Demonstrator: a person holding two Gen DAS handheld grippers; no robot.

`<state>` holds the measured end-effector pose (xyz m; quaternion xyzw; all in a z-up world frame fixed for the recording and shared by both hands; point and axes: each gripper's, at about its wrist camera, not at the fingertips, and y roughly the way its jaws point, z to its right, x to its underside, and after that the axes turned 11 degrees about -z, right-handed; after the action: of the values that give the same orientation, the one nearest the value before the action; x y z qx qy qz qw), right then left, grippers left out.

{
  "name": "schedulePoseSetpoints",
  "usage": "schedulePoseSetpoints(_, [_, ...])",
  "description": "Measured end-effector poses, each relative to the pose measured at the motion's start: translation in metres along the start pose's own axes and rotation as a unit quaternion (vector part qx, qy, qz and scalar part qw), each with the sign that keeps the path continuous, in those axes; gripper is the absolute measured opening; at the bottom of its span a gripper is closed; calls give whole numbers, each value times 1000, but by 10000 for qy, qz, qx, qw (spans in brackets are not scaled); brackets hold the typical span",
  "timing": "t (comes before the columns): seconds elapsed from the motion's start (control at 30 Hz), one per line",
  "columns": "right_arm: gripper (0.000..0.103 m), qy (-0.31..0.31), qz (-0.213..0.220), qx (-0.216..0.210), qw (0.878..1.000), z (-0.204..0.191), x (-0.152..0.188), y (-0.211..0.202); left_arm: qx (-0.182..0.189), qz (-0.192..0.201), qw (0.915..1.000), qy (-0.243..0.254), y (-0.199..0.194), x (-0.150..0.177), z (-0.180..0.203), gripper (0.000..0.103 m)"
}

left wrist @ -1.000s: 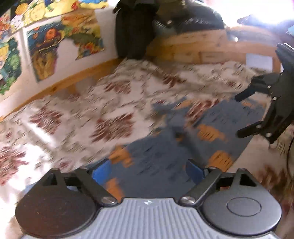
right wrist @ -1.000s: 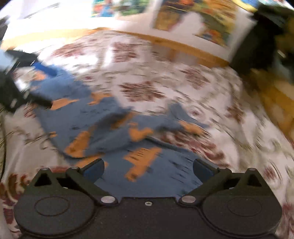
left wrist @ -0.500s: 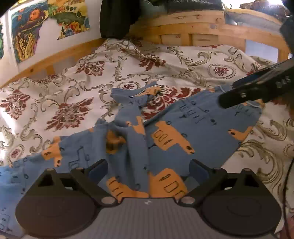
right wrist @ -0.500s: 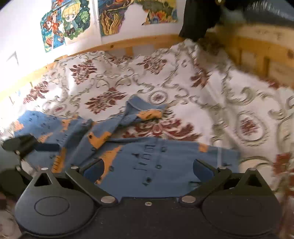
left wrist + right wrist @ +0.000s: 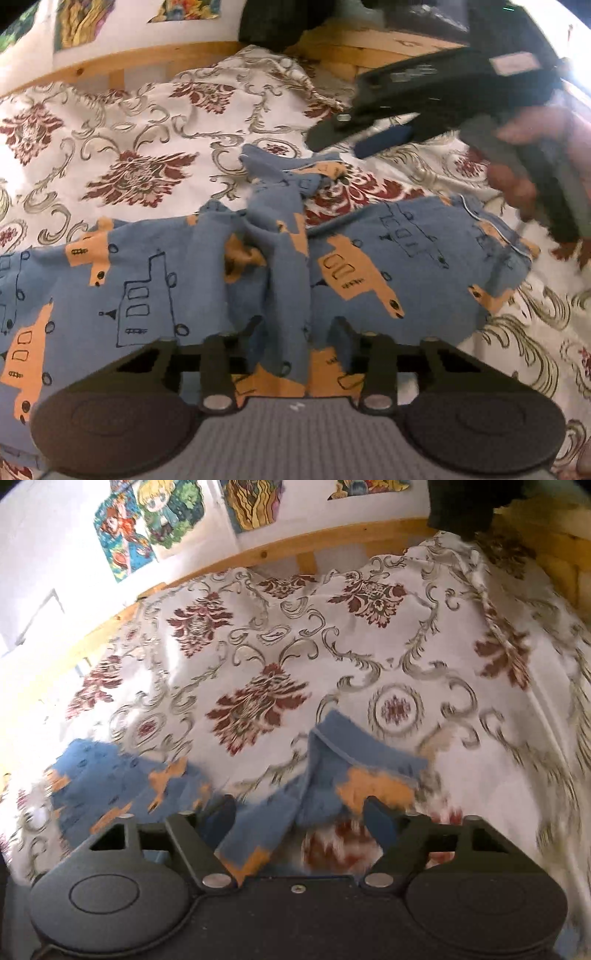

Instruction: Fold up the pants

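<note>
Blue pants (image 5: 147, 288) with orange prints lie spread across the bed, one leg twisted into a ridge through the middle. My left gripper (image 5: 297, 330) sits low at the near edge, its fingers drawn in against that bunched ridge. In the left wrist view, my right gripper (image 5: 338, 144) hovers open just above the far cuff, with a hand (image 5: 517, 177) holding it. In the right wrist view the pants (image 5: 332, 760) show that cuff end lying between the open fingers of the right gripper (image 5: 301, 821), apart from both.
A white bedspread (image 5: 266, 657) with red and grey ornaments covers the bed. A wooden bed frame (image 5: 295, 550) runs along the far side under a wall with posters (image 5: 155, 524). Dark clothing (image 5: 280, 22) hangs at the far corner.
My left gripper has dropped onto the pants and its fingers have narrowed around the middle ridge. The right gripper has swung over to the far cuff and come down close to it.
</note>
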<state>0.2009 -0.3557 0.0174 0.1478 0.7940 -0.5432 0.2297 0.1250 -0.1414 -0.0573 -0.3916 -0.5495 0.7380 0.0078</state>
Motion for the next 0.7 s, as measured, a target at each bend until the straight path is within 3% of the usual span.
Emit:
schedulePoseSetpoints(0.13, [64,51,-266,250,9993,0,-38,34,105,-42,9997,-231,1,-1,-13,20])
schedulePoseSetpoints(0.23, [58,259,-587,334,9974,6,-62,64,183,-77,9991,-367,1,-2,-18,16])
schedulePoseSetpoints(0.33, [44,504,-959,313,9936,10,-74,90,213,-92,9990,-388,1,-2,-19,13])
schedulePoseSetpoints(0.43, [8,705,-1147,228,9906,11,-74,101,256,-117,9988,-401,1,-3,-21,11])
schedulePoseSetpoints(0.47, [0,764,-1103,255,9906,11,-72,100,277,-131,9986,-425,1,-4,-22,9])
schedulePoseSetpoints(0.57, [0,874,-564,233,9943,12,-64,75,370,-188,9978,-514,0,-6,-26,5])
schedulePoseSetpoints(0.7, [0,1212,681,195,9901,21,-33,-1,582,-77,9980,-249,-12,-11,-23,4])
